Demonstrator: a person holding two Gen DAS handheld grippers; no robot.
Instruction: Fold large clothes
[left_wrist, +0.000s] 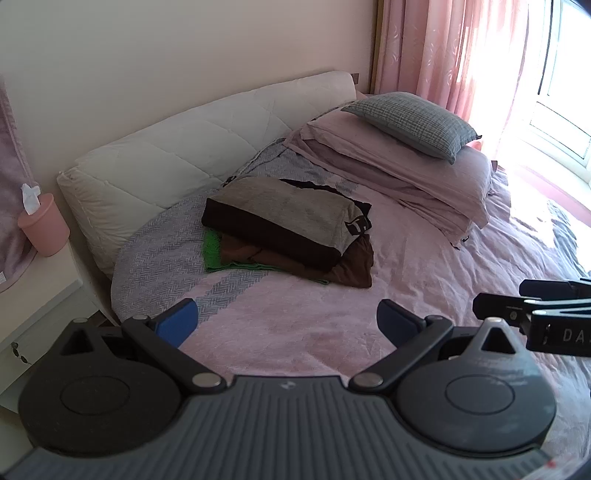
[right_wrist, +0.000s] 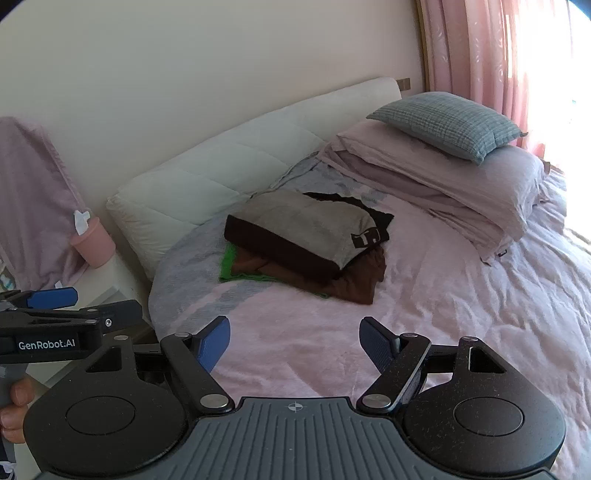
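Note:
A stack of folded clothes lies on the pink bed: a grey and dark brown garment on top, a brown one under it, a green one at the bottom left. My left gripper hovers over bare bedspread in front of the stack, open, nothing between its blue pads. My right gripper is likewise open and empty, short of the stack. In the left wrist view the right gripper shows at the right edge. In the right wrist view the left gripper shows at the left, with fingers of a hand below it.
A white padded headboard runs behind the stack. Folded pink bedding with a grey checked pillow lies at the back right. A pink cup with tissue stands on a white nightstand at left. Pink curtains and a bright window are at right.

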